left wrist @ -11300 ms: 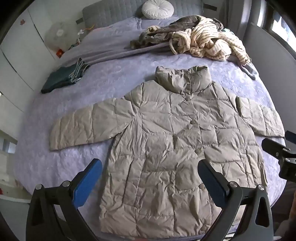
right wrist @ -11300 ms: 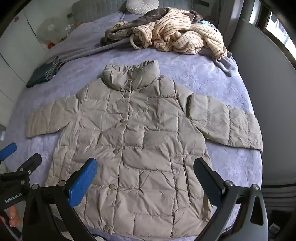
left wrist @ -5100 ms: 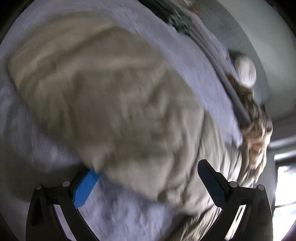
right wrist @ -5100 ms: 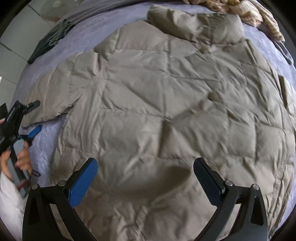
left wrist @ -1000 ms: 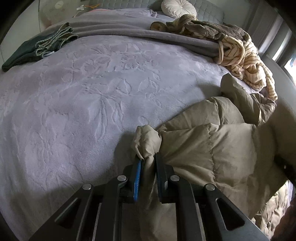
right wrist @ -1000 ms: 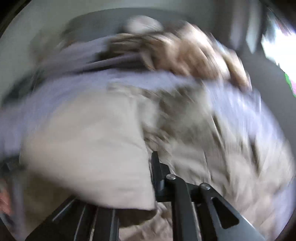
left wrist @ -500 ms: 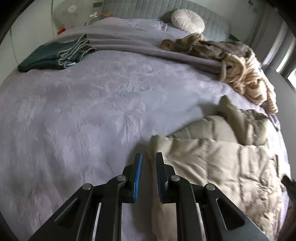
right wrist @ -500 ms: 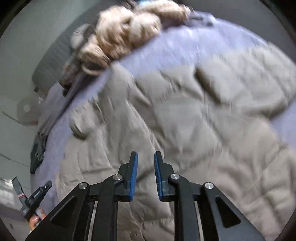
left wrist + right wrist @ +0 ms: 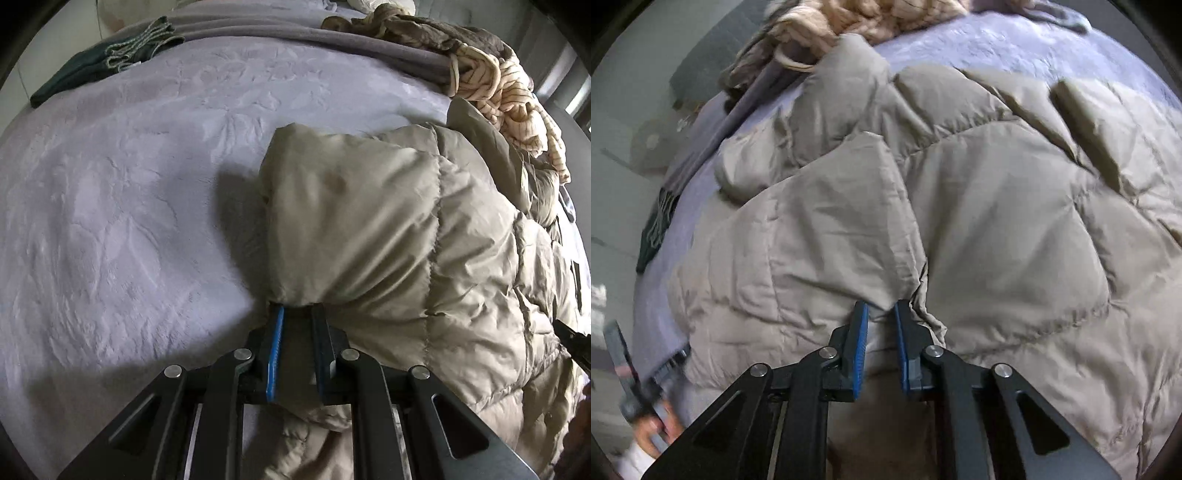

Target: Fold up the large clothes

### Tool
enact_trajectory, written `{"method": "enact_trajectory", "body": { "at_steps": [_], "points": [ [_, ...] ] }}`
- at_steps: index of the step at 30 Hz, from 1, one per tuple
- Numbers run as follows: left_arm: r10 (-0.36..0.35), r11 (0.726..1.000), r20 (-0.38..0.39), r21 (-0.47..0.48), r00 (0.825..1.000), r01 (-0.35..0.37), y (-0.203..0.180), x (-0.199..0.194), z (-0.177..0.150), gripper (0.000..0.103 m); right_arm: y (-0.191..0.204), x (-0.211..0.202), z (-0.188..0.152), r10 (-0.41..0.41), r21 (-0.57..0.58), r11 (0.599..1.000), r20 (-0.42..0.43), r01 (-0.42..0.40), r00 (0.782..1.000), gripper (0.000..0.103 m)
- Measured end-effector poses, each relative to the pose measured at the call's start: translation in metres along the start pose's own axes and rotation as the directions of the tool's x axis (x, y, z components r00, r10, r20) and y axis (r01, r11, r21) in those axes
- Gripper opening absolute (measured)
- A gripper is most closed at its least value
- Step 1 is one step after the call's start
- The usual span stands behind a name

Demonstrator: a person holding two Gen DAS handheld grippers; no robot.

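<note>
Jacket, quilted puffer, beige nylon (image 9: 388,229): lying on the lilac embossed bedspread (image 9: 129,192), its sleeve end now doubled over onto the body where a moment ago it was being carried in from the open bedspread; the left sleeve fold is judged nearly laid, with the other sleeve and the lengthwise folds outstanding.

Left gripper, black frame, blue pads (image 9: 297,321): jaws standing narrow and pinching the sleeve end, which is bulging up directly ahead of the tips and hiding them; the rest of the jacket is spreading to its right, bare bedspread to its left.

Right gripper, same make (image 9: 881,314): jaws narrow, having just been closing, with a tuck of jacket fabric gathered at the tips where half a second ago nothing was between them; the pads appear to be pressing on it. Jacket body is filling the view ahead and to both sides.

Striped cream knit garment, heaped (image 9: 509,96): lying beyond the jacket collar, far ahead of the left gripper.

Dark green folded cloth (image 9: 99,70): lying far ahead-left, well apart from the jacket.
</note>
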State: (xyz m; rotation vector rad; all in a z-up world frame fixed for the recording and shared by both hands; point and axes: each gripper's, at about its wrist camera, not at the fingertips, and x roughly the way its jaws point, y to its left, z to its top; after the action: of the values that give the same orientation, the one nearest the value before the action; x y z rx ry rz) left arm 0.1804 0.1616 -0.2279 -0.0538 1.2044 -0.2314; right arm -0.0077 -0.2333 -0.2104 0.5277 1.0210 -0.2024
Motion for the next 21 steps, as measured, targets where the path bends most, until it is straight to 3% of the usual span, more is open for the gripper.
{"method": "enact_trajectory", "body": {
  "at_steps": [3,5,9,12,21],
  "points": [
    [0.046,0.999,0.000,0.024,0.999,-0.046,-0.004,-0.009,0.000,0.017,-0.006,-0.006,0.009,-0.011,0.014,1.000,0.008,0.011,1.000,0.014],
    [0.060,0.998,-0.001,0.023,0.998,-0.060,-0.010,-0.019,-0.002,0.017,-0.015,-0.017,0.014,-0.045,0.044,0.998,0.017,0.044,0.999,0.019],
    [0.052,0.997,0.013,0.057,0.999,-0.053,-0.033,-0.044,-0.013,0.017,-0.035,-0.039,0.011,0.013,0.081,0.997,-0.010,-0.012,1.000,0.022],
    [0.035,0.994,0.005,0.103,0.999,-0.036,-0.059,-0.057,-0.024,0.017,-0.050,-0.059,0.000,0.024,0.095,0.995,-0.018,-0.022,1.000,0.033],
    [-0.029,0.982,-0.023,0.188,0.999,0.032,-0.146,-0.077,-0.056,0.017,-0.095,-0.091,-0.022,0.064,0.213,0.975,-0.018,-0.058,0.998,0.051]
  ]
}}
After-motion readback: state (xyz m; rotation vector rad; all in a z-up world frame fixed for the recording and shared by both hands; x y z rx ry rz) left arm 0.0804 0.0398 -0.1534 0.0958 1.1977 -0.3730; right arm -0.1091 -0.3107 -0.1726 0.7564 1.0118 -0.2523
